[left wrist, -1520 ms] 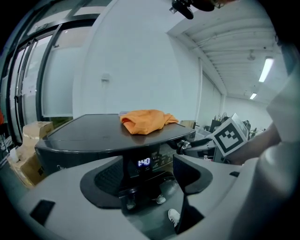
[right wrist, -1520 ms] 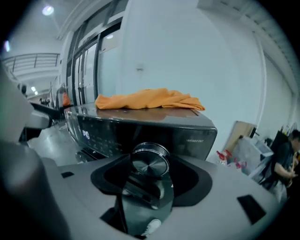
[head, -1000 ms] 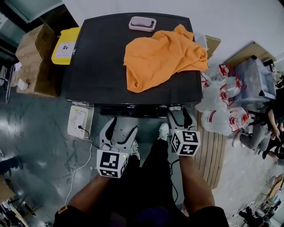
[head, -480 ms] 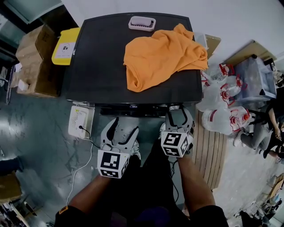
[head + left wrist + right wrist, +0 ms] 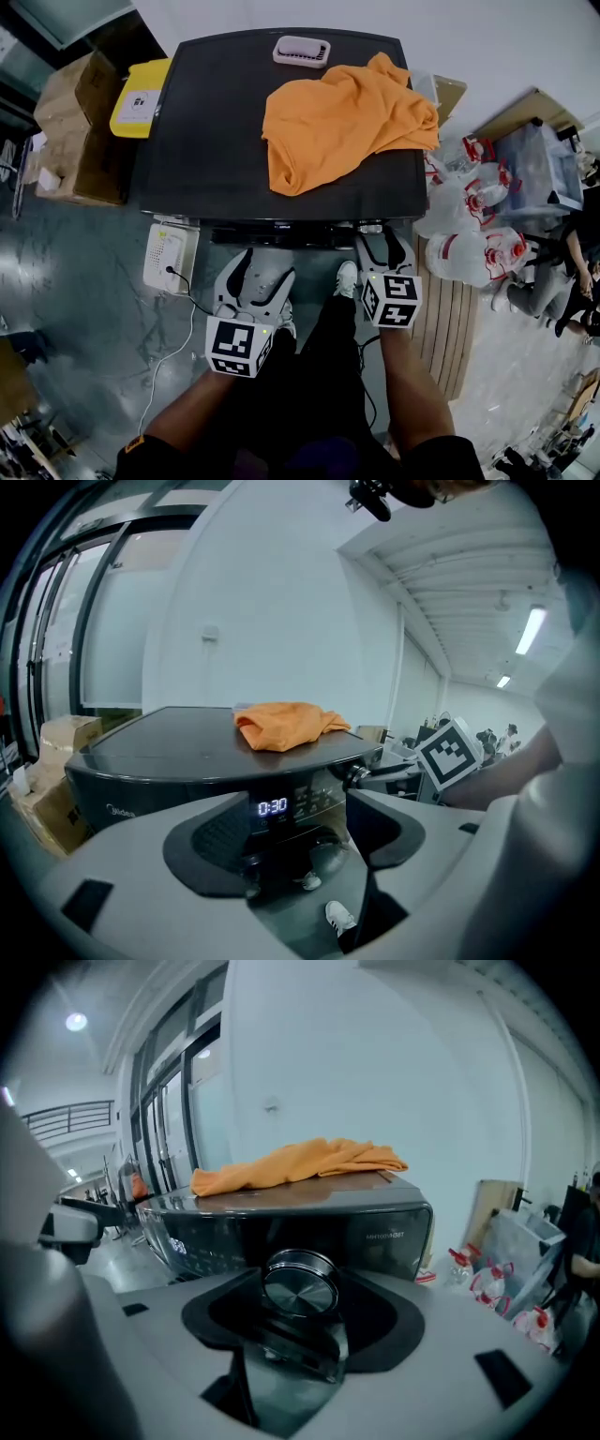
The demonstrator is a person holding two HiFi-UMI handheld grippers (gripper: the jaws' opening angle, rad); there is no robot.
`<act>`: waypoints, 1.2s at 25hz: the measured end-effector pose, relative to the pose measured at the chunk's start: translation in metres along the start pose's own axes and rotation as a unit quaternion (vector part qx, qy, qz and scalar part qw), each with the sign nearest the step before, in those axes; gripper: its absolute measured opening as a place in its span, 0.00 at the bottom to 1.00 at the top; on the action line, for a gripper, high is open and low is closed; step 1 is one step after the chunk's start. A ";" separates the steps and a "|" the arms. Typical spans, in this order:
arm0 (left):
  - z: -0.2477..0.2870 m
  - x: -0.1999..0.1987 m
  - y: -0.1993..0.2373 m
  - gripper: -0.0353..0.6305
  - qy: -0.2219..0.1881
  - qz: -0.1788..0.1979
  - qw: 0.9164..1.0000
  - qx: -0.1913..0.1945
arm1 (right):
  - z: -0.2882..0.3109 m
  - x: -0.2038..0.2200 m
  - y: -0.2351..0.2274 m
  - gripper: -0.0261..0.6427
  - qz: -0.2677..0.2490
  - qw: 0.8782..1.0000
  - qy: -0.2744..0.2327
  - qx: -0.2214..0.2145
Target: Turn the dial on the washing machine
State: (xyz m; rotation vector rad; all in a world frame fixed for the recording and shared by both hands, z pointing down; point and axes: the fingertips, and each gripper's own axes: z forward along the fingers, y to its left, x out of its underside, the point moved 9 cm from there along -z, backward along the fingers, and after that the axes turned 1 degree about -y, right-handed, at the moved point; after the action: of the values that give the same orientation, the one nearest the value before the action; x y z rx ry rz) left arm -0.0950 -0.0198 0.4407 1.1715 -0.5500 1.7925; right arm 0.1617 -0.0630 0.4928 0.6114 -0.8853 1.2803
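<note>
The dark washing machine [image 5: 216, 122] stands in front of me with an orange cloth [image 5: 342, 117] on its lid. Its round metal dial [image 5: 300, 1282] sits on the front panel's right end, under the lid's edge in the head view. My right gripper [image 5: 382, 240] is at the panel, and in the right gripper view its jaws close on both sides of the dial. From the left gripper view the dial [image 5: 354, 774] shows with the right gripper [image 5: 380, 778] on it. My left gripper [image 5: 262, 267] hangs open short of the panel, framing the lit display [image 5: 273, 806], nothing between its jaws.
A white box [image 5: 169, 258] with a cable lies on the floor left of the machine. A yellow box [image 5: 139, 94] and cardboard boxes [image 5: 80, 122] stand further left. Water bottles [image 5: 469, 216] and a wooden pallet [image 5: 450, 319] are at the right. A small tray [image 5: 301, 50] sits on the lid.
The right gripper rolled and shifted left at the dial half a second ago, then rolled back to where it stood before. The left gripper has barely moved.
</note>
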 end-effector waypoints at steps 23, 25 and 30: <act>0.008 -0.002 0.001 0.53 0.003 -0.003 1.000 0.003 | 0.004 0.003 0.009 0.45 -0.056 0.998 0.011 0.028; 0.009 -0.001 0.001 0.53 0.003 -0.004 1.000 0.005 | 0.004 0.004 0.002 0.45 -0.008 1.000 0.005 0.008; 0.011 -0.001 0.001 0.53 0.003 -0.005 1.000 0.008 | 0.005 0.005 -0.007 0.45 0.067 0.997 0.001 -0.029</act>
State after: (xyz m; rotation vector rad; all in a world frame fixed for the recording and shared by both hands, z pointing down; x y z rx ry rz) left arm -0.0902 -0.0286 0.4444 1.1774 -0.5260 1.7959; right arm 0.1681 -0.0659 0.5004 0.5115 -0.9710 1.3698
